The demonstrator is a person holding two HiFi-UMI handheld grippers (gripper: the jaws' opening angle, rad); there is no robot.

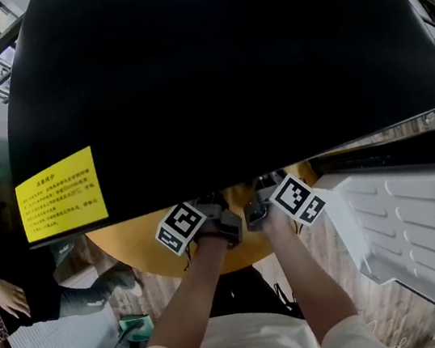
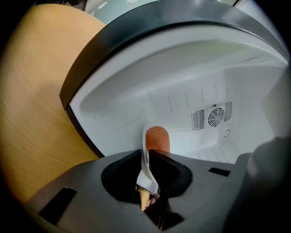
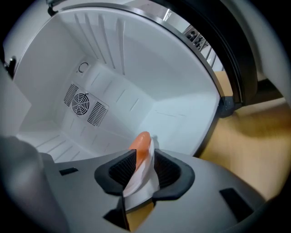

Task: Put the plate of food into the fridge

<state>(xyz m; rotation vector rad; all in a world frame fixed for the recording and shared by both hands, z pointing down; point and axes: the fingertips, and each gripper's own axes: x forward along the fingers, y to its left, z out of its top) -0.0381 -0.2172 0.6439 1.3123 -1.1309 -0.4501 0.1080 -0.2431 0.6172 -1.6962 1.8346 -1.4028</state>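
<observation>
Left gripper (image 2: 146,154): jaws closed down to a narrow gap, clamped on the white rim of the plate (image 2: 146,175), which I see edge-on between the pads. Right gripper (image 3: 144,157): same condition, jaws pinched tight on the plate's opposite rim. An orange piece of food (image 2: 157,139) stands up on the plate just past the jaw tips at 12 o'clock in both gripper views. The plate is held between the two grippers at the mouth of the fridge (image 1: 216,63), with the white compartment opening straight ahead of it. I cannot tell whether it touches the compartment floor. The fan grille (image 2: 213,117) on the back wall lies at 2 o'clock from the left jaws and at 10 o'clock from the right jaws. In the head view the fridge's black top fills the frame from 9 to 3 o'clock, with a yellow label (image 1: 60,194) at 9 o'clock. The door (image 1: 409,220) hangs open at 4 o'clock. The wooden table (image 1: 130,244) shows beneath both grippers.
</observation>
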